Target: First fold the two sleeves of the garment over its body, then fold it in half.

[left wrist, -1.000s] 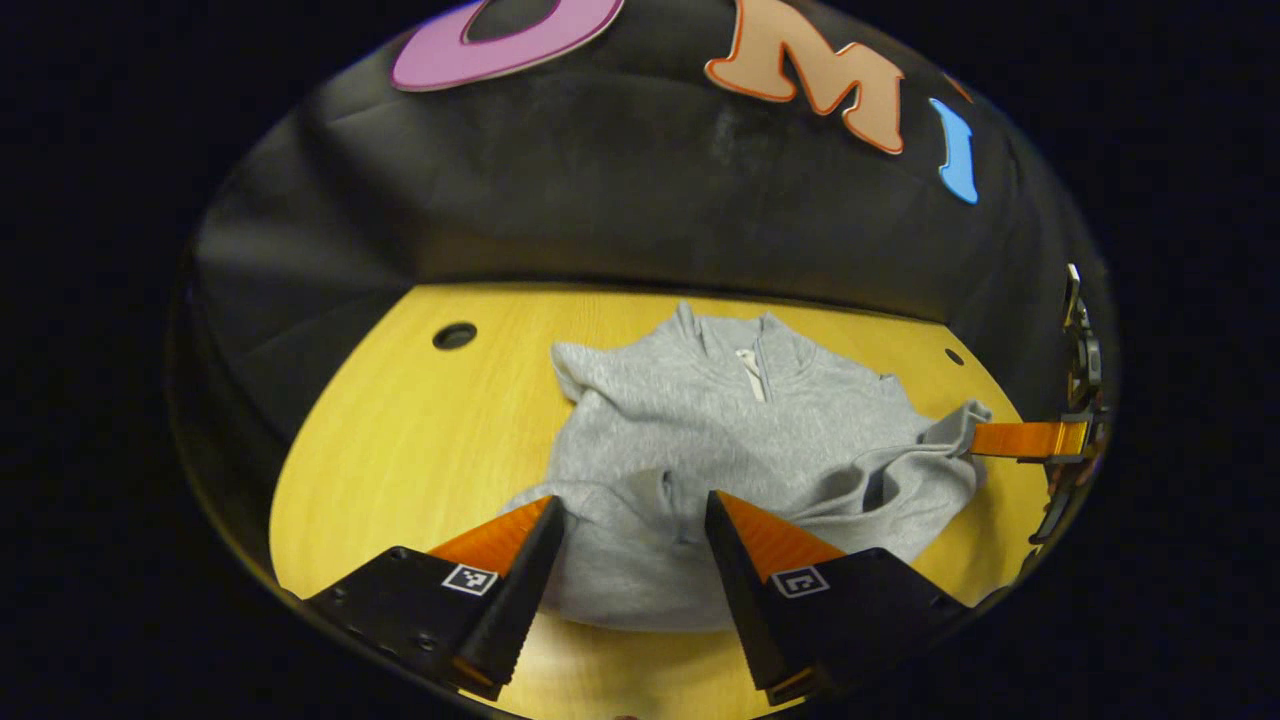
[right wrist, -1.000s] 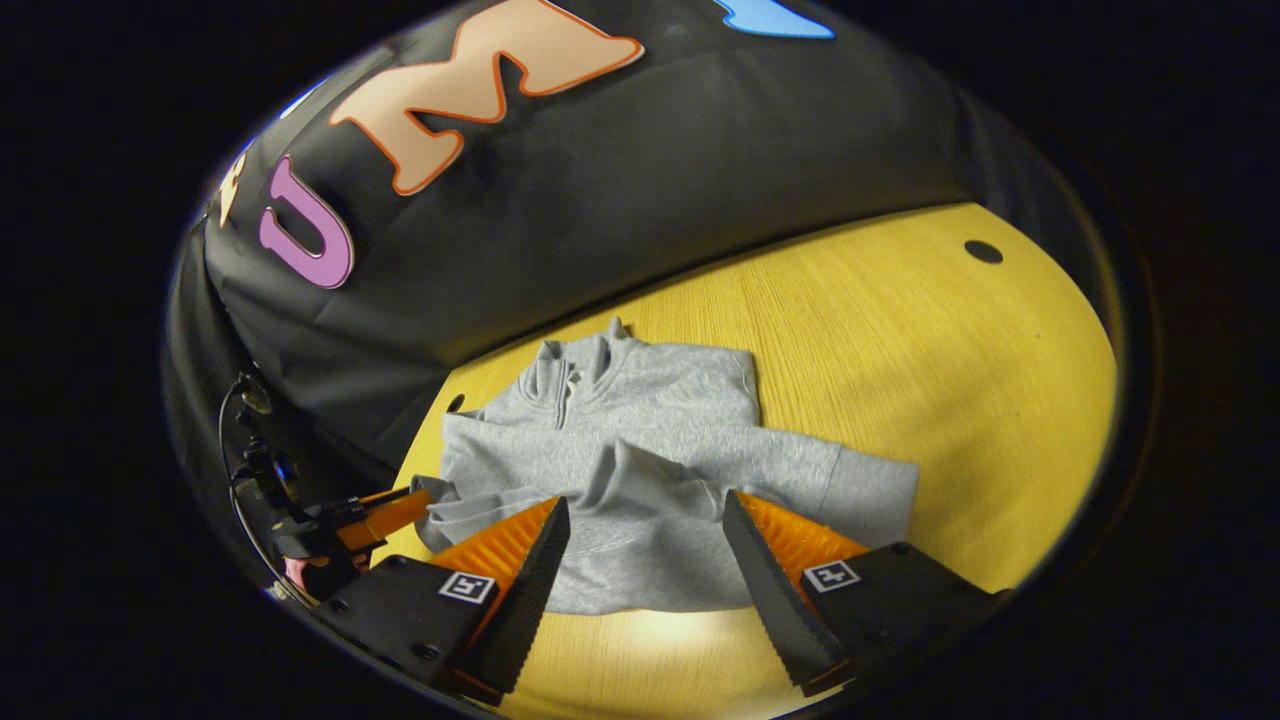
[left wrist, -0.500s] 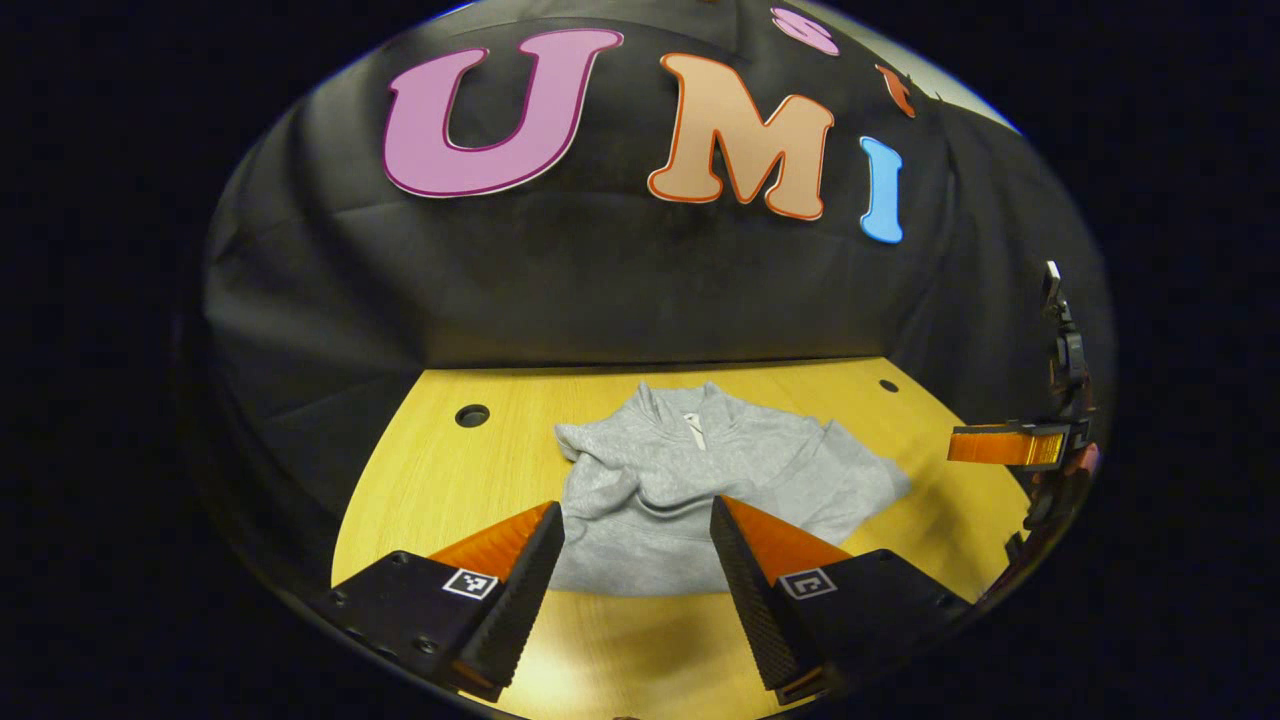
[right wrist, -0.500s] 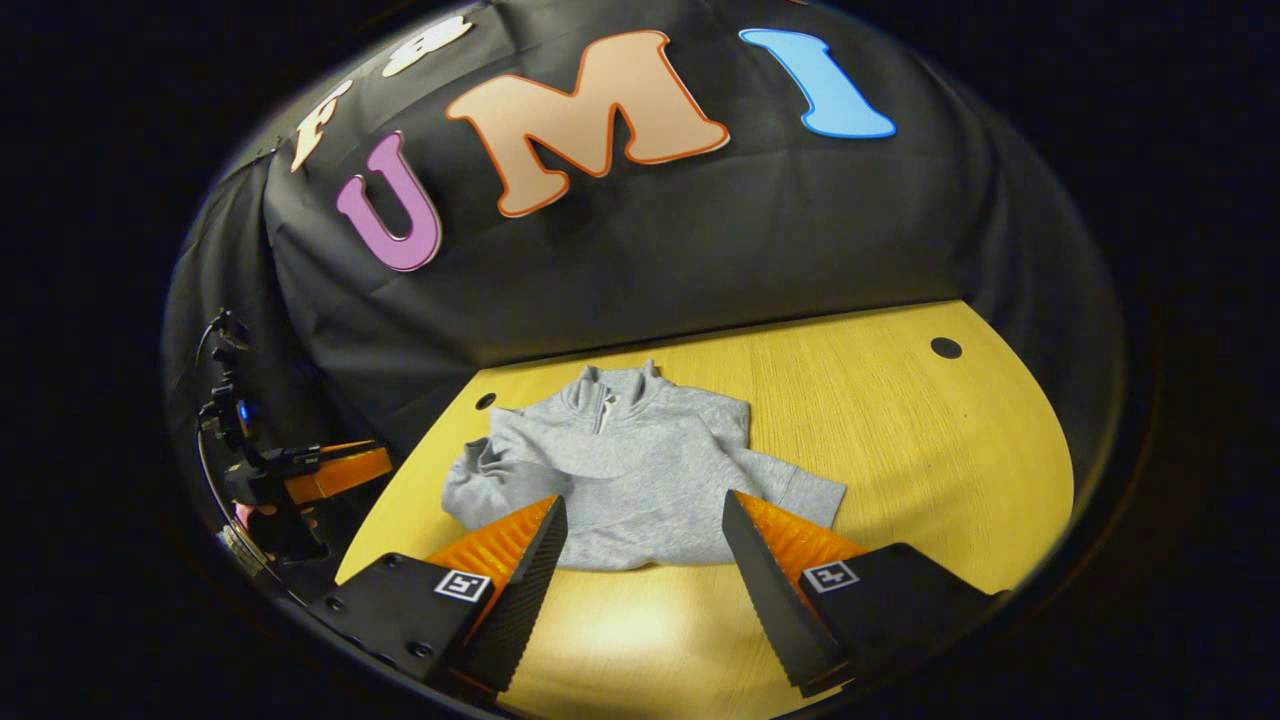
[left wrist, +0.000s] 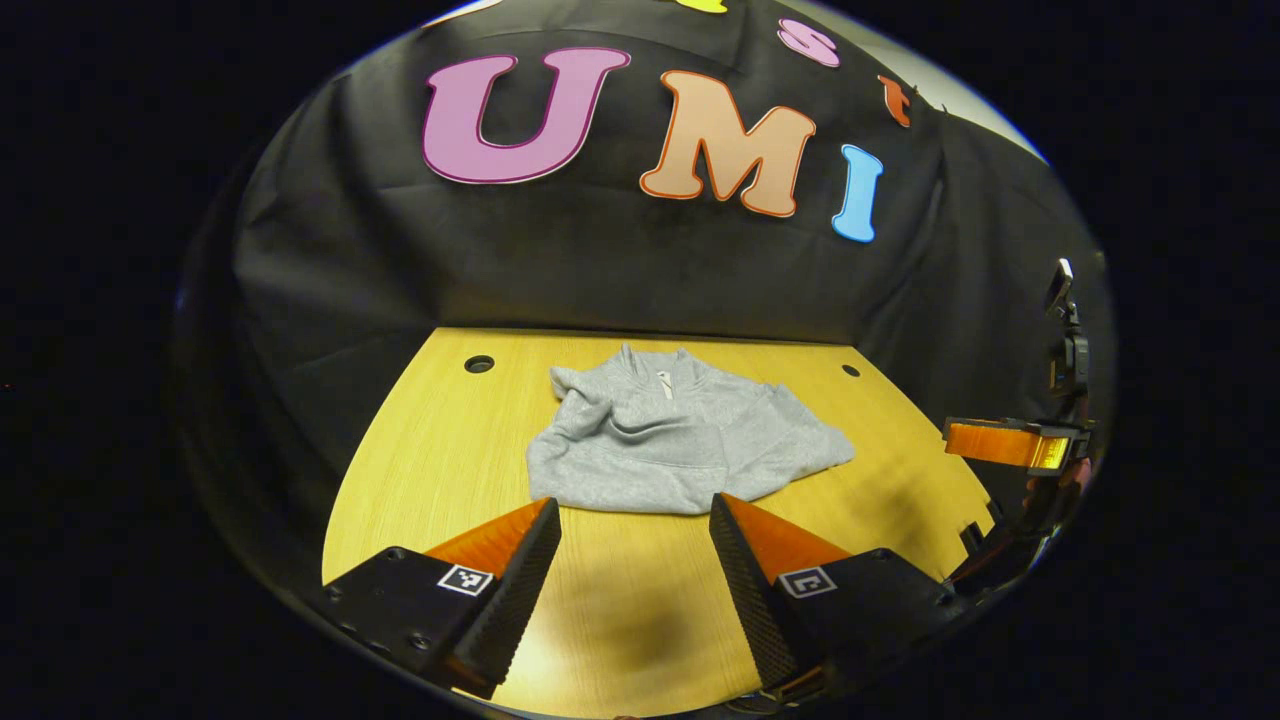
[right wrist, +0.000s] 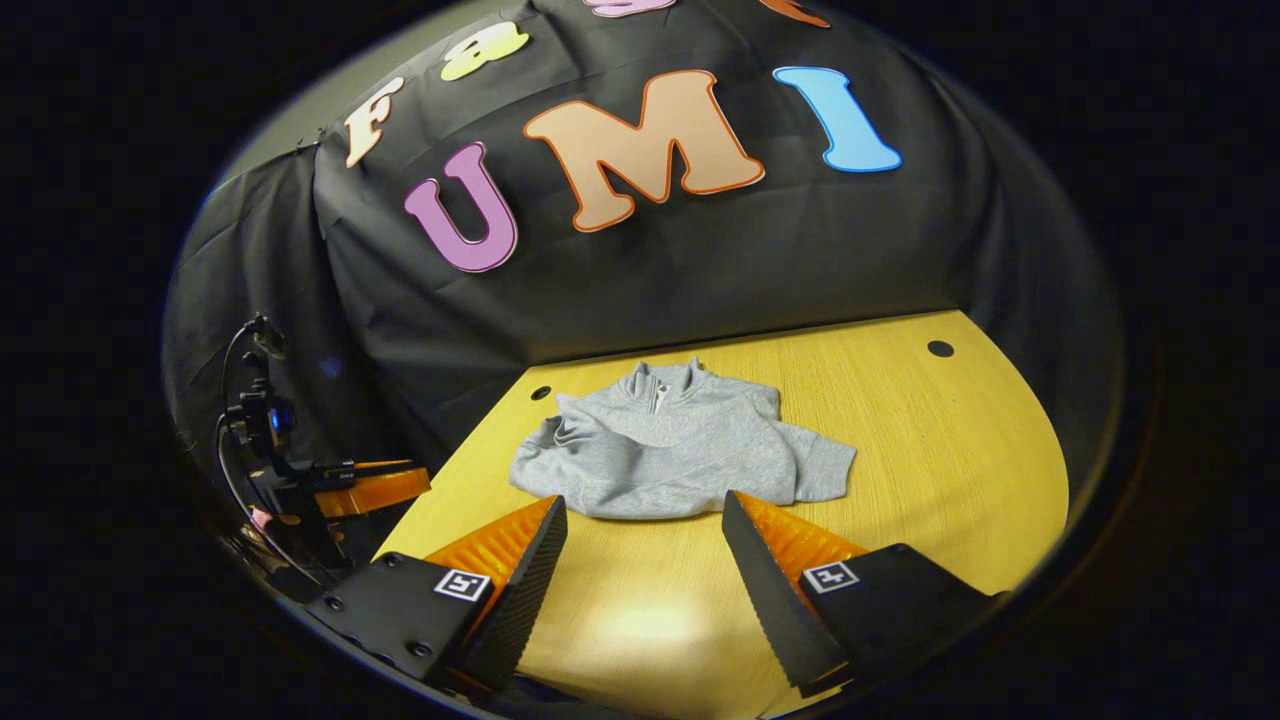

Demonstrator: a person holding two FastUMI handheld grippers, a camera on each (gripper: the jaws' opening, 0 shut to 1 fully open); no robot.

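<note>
The grey garment lies flat on the yellow wooden table, near the back wall, its collar pointing toward the black cloth; both sleeves are folded in over the body, and its lower hem faces the tongs. The left gripper hovers above bare table just in front of that hem, its fingers spread wide and holding nothing; the garment sits beyond the tips, apart from them. The right gripper hangs likewise short of the hem, fingers spread and empty; in its view the left gripper appears at the table's left edge, well apart from the garment.
</note>
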